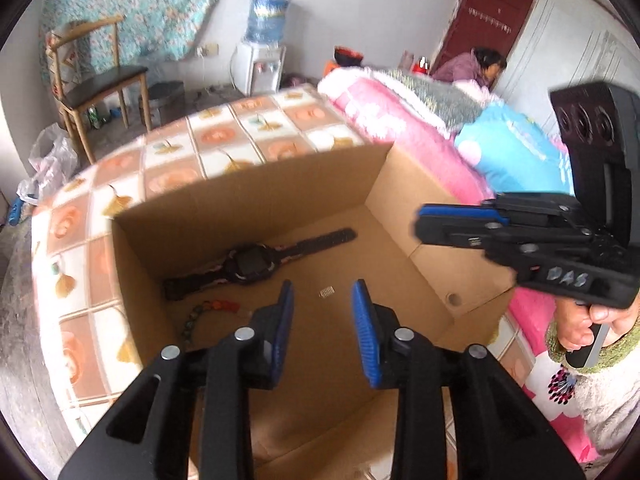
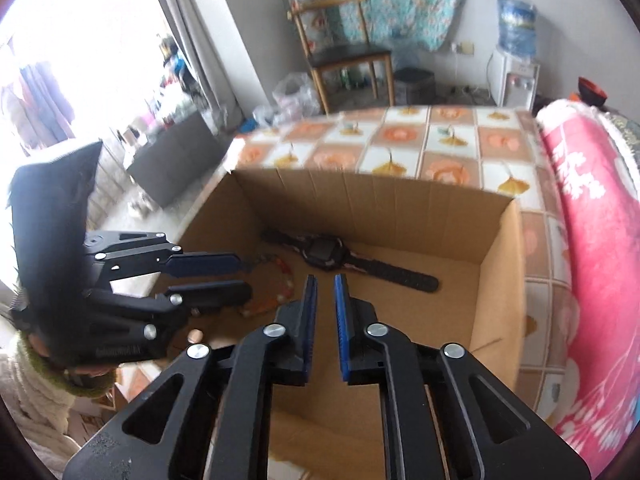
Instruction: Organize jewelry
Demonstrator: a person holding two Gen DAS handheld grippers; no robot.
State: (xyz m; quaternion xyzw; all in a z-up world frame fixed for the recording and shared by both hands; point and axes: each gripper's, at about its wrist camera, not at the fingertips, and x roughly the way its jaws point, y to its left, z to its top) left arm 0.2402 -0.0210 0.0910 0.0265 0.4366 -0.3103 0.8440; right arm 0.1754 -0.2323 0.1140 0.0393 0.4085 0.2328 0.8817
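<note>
Inside cardboard box (image 1: 304,184): watch (image 1: 256,262) near far wall, tongs (image 1: 322,308) above floor.

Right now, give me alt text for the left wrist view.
Open left gripper hovers over a cardboard box on a bed, holding nothing. Inside lie a black watch and a beaded bracelet; the right gripper reaches in from the right.

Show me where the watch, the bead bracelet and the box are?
watch (image 1: 251,261), left wrist view, on its dark face.
bead bracelet (image 1: 191,322), left wrist view, on its green beads.
box (image 2: 360,200), right wrist view, on its far inner wall.
</note>
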